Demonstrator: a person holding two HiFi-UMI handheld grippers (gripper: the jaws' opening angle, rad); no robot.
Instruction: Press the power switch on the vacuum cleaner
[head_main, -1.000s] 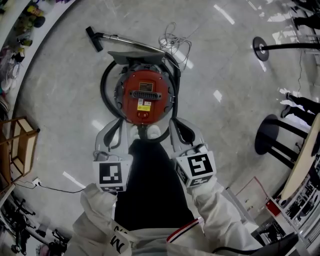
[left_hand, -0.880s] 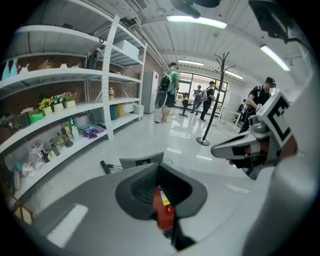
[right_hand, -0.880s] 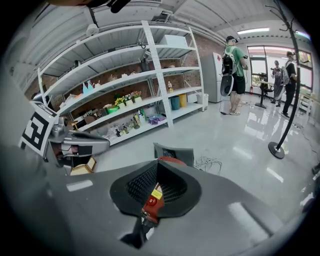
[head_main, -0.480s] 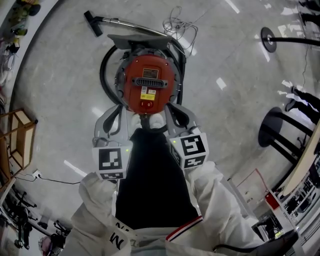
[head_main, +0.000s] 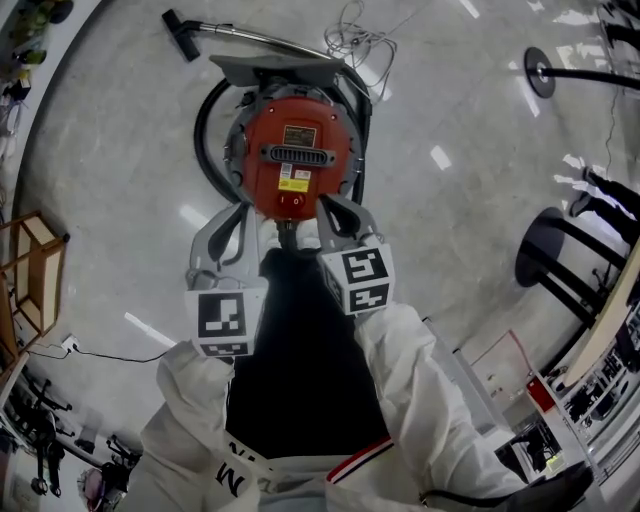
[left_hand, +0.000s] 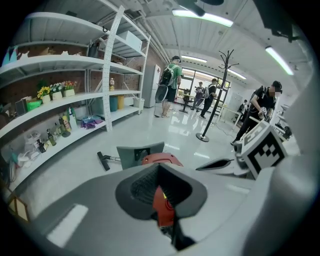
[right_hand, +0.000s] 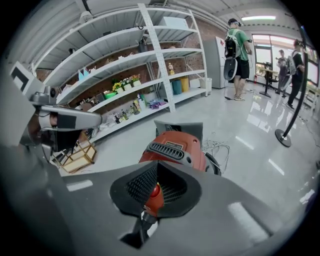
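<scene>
The red round vacuum cleaner (head_main: 296, 150) stands on the floor in front of me, its round red power switch (head_main: 290, 203) at the near edge of the lid. My right gripper (head_main: 334, 208) is shut and empty, its tips at the vacuum's near rim just right of the switch. Through the hollow of the right gripper (right_hand: 157, 166) the switch (right_hand: 155, 190) shows close ahead. My left gripper (head_main: 231, 218) is shut and empty, lower left of the vacuum body. Over the left gripper (left_hand: 159, 168) the vacuum's (left_hand: 159, 159) top shows.
A black hose (head_main: 205, 150) loops round the vacuum's left side. Beyond it lie a metal wand with a floor nozzle (head_main: 184, 47), a grey plate (head_main: 272, 68) and a tangled white cable (head_main: 356, 48). There is a wooden crate (head_main: 32, 285) at left and a black stool (head_main: 545, 268) at right. People (left_hand: 171, 85) stand far off.
My right gripper has moved forward and left, up to the vacuum's near rim beside the switch. The left gripper has hardly moved.
</scene>
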